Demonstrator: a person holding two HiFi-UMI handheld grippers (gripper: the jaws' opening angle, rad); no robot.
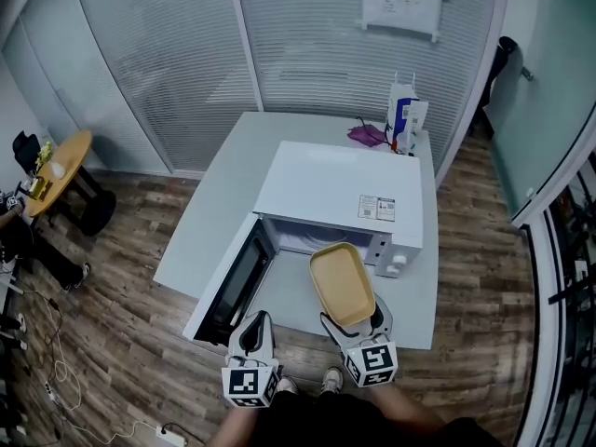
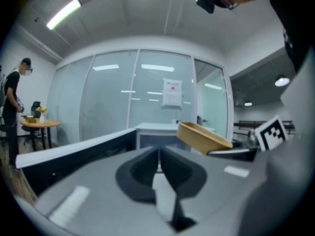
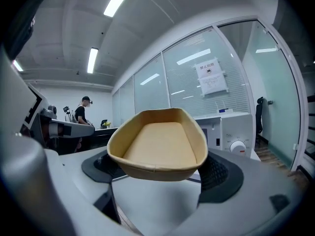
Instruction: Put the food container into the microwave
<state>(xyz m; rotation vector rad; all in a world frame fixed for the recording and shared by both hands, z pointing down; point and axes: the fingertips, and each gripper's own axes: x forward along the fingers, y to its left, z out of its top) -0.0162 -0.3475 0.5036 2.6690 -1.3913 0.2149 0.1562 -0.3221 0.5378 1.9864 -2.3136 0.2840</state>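
In front of the microwave (image 1: pixel 340 194): the container (image 1: pixel 343 285), in the air over the bench (image 1: pixel 219 194), just short of the open cavity, door (image 1: pixel 233 282) swung down left.
Right tool (image 1: pixel 354 324): clamped on the container's near end.
Left tool (image 1: pixel 253 331): jaws together, nothing between them.
Handling: probably light, thin-walled, easily crushed (paper, by its look); grip the stiffer rim gently.
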